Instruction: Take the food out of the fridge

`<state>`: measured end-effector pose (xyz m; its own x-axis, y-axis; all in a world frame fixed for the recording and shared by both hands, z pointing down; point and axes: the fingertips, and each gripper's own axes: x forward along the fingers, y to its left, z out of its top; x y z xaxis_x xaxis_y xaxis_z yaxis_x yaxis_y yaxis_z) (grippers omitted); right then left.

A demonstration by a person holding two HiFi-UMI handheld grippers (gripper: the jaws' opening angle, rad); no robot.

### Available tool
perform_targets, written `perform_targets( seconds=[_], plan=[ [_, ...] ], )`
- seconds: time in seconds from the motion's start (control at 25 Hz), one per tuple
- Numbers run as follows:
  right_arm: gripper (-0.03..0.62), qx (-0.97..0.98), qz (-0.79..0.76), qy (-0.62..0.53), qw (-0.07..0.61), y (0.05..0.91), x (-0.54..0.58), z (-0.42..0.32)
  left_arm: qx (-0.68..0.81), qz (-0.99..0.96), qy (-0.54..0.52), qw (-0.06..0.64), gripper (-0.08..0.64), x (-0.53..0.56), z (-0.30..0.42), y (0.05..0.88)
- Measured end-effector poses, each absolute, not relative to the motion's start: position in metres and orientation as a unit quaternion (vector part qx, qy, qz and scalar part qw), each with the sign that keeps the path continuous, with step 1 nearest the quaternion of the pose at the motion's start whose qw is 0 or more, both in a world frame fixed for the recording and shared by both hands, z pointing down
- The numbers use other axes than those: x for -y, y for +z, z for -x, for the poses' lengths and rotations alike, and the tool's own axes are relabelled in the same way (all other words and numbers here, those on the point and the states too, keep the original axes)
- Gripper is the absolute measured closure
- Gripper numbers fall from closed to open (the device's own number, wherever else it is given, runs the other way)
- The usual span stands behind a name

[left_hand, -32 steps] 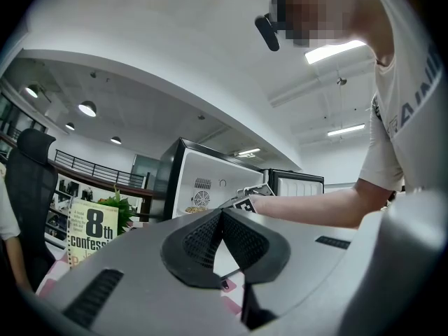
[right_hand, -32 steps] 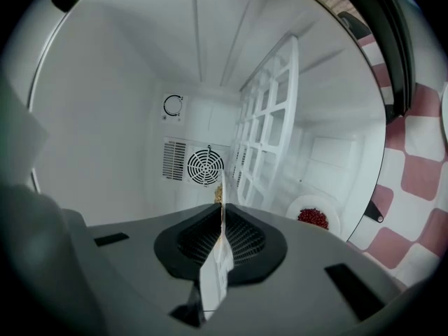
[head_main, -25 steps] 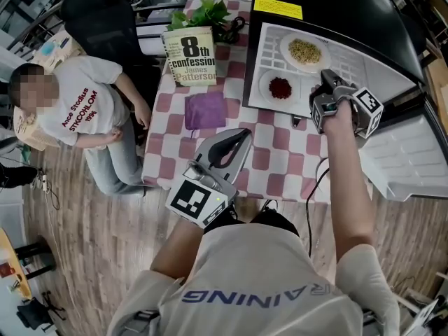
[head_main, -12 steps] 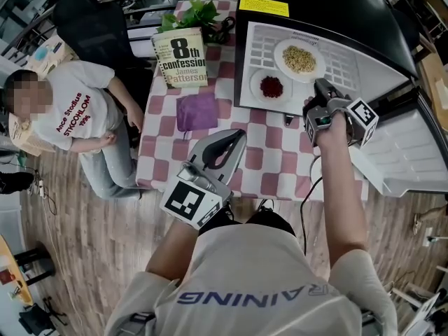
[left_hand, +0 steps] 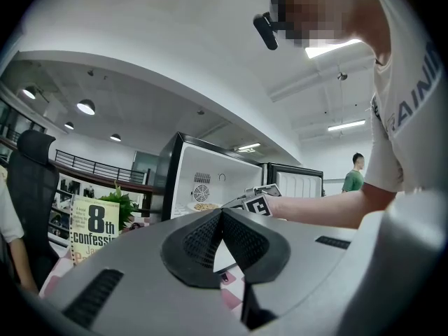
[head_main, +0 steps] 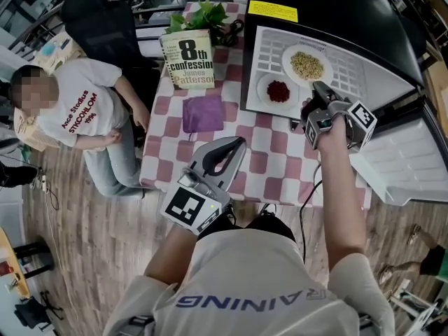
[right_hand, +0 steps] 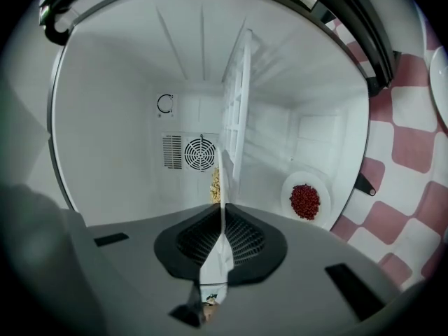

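Note:
A black mini fridge [head_main: 336, 19] stands open on the checked table [head_main: 273, 163]. Inside it a white plate of pale yellow food [head_main: 306, 65] rests on the wire shelf, and a white plate of red food [head_main: 278, 91] lies on the floor below it. My right gripper [head_main: 314, 91] is at the fridge mouth, shut on the near rim of the yellow-food plate. In the right gripper view that rim [right_hand: 221, 180] runs edge-on between the jaws of the right gripper [right_hand: 222, 212], with the red-food plate [right_hand: 305, 200] to the right. My left gripper [head_main: 236, 143] hangs shut and holds nothing over the table's front, away from the fridge.
The fridge door [head_main: 406, 156] hangs open at the right. On the table's far end are a book [head_main: 189, 59], a purple cloth [head_main: 204, 113] and a green plant [head_main: 203, 12]. A person [head_main: 77, 110] sits to the left, by a black chair [head_main: 105, 26].
The yellow-food plate has slid a little toward the fridge mouth together with my right gripper. The left gripper has stayed where it was.

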<state>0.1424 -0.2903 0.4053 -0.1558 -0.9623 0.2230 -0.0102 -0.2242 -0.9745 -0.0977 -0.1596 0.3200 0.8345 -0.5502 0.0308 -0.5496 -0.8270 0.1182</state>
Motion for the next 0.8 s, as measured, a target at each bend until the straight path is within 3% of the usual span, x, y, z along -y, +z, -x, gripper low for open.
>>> perform_targets(
  seconds=[0.56,0.8],
  plan=[
    [0.557,-0.521,0.47,-0.57,0.427,0.378,0.205,-0.141,0.26,-0.964,0.008,0.064,0.554,0.148,0.078,0.324],
    [0.557,-0.551,0.466,-0.564,0.402,0.394,0.137,-0.134,0.232,-0.97,0.009,0.065,0.554,0.144,0.053,0.329]
  ],
)
